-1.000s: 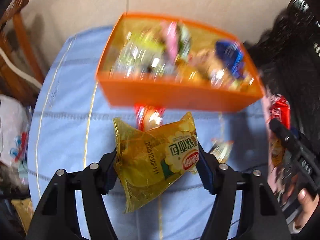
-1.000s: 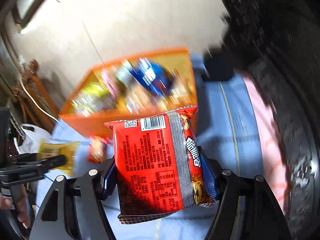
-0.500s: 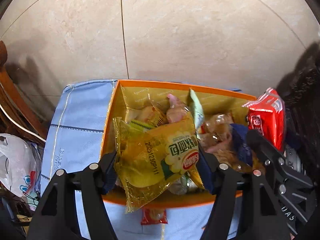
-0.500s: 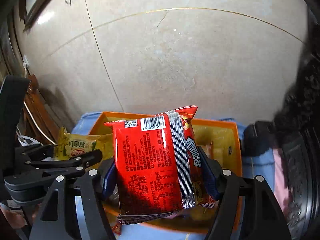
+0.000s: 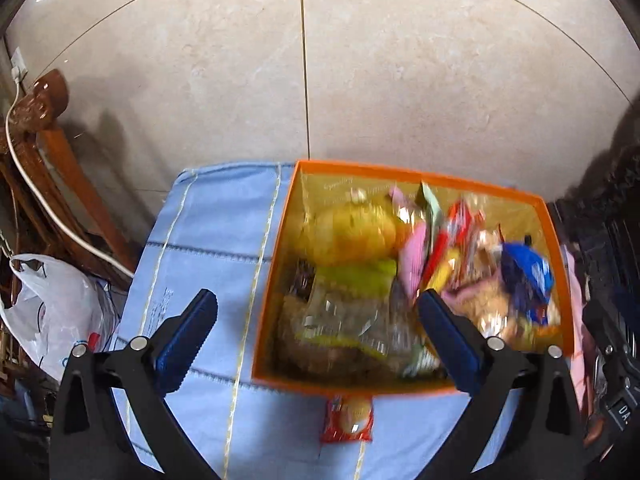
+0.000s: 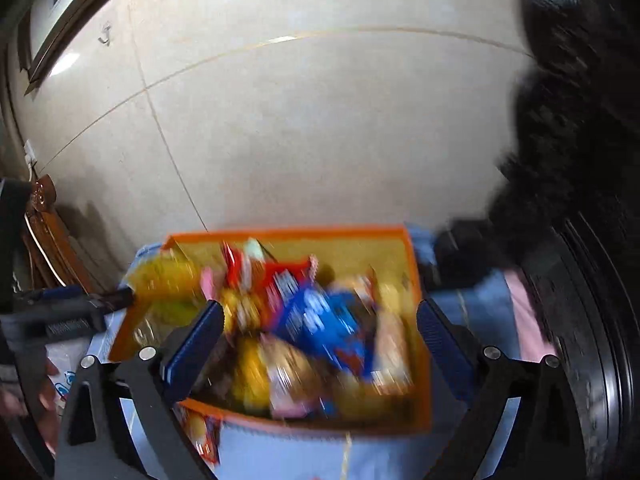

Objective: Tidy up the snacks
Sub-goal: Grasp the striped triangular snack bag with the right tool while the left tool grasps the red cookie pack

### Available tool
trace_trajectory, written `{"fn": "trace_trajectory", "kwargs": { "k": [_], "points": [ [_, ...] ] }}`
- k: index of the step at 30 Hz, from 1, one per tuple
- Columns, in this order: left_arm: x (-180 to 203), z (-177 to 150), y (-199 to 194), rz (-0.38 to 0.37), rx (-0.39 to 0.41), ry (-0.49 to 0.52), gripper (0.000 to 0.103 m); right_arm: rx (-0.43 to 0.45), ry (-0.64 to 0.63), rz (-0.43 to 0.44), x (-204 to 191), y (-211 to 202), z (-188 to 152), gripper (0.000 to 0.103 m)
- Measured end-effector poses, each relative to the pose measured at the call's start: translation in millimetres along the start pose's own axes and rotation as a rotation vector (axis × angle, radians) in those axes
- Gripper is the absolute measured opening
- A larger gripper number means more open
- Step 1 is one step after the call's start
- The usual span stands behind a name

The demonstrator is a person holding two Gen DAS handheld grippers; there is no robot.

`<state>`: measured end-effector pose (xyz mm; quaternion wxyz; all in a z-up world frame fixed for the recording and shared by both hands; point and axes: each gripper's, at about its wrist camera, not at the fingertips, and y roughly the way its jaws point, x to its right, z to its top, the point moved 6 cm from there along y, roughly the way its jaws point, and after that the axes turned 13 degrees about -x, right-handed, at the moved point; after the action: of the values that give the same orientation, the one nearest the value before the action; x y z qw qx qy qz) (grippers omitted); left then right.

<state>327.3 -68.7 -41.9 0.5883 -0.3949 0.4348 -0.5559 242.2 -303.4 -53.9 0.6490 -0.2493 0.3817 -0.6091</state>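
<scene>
I hold my left gripper (image 5: 318, 312) and right gripper (image 6: 318, 322) above the orange snack box (image 5: 472, 391), both jaws spread wide, empty.

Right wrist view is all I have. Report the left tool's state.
Observer: The left tool is open, with nothing between its fingers.
Operator: Say what it hangs over.
Observer: It straddles the orange bin's left wall, with one finger over the blue cloth and the other over the snacks inside.
Operator: Name anything outside the bin.
Observer: A small red packet with a yellow circle lies on the cloth at the foot of the bin's near wall.
</scene>
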Motion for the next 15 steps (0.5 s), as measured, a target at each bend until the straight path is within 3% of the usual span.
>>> {"fn": "trace_trajectory", "kwargs": {
  "k": [3,8,12,15],
  "points": [
    [-7,-26,1,0.000,-0.022,-0.003,0.099,-0.086,0.065,0.007,22,6,-49,0.099],
    [-12,-81,20,-0.009,-0.098,0.000,0.099,-0.261,0.035,-0.035,30,34,-133,0.099],
    [-19,-135,55,-0.017,-0.228,-0.024,0.099,-0.344,0.015,-0.007,16,52,-172,0.099],
    [-30,-168,78,-0.010,-0.318,-0.068,0.099,-0.349,-0.004,-0.023,7,61,-177,0.094]
  ]
}}
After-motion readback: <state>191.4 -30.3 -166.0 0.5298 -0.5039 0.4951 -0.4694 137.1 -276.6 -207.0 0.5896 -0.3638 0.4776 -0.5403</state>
